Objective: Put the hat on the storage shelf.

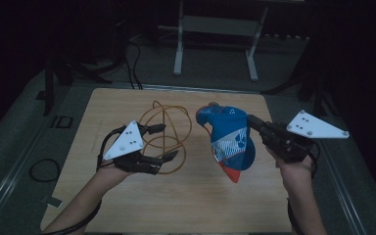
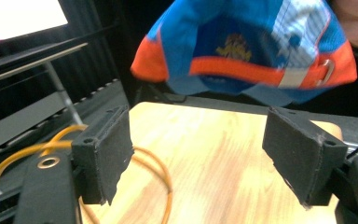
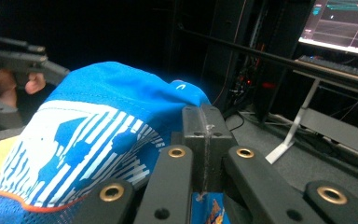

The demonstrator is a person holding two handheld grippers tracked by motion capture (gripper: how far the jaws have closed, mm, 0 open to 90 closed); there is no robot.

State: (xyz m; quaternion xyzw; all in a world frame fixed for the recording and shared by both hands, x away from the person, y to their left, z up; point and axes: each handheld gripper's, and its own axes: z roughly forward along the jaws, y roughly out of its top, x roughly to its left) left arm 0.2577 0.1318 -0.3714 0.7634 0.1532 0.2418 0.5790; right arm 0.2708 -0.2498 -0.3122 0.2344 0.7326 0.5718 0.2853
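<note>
In the high view I see a pale wooden table (image 1: 186,205) with a smooth grain, set in a dark room. My right gripper (image 1: 252,122), at the right of the frame, holds a blue cap (image 1: 230,139) up above the table, right of centre. Its jaws are pressed together with the cap's fabric pinched between them, which the right gripper view shows plainly: the two black pads meet with blue cloth below them. The cap is soft cloth, blue with a panel of white stripes and blue shapes, and an orange edge and brim that hangs toward the lower middle of the frame. In the left gripper view the cap (image 2: 247,51) fills the top of the frame, showing its hollow inside, an orange back strap with a small metal buckle, and a gold emblem too blurred to read.

My left gripper (image 1: 162,142) sits at the left of the high view with its jaws apart and nothing between them; its black pads look rough and foam-like. Just beyond it a thin orange cord (image 1: 169,134) lies in loose loops on the table, left of the cap.
</note>
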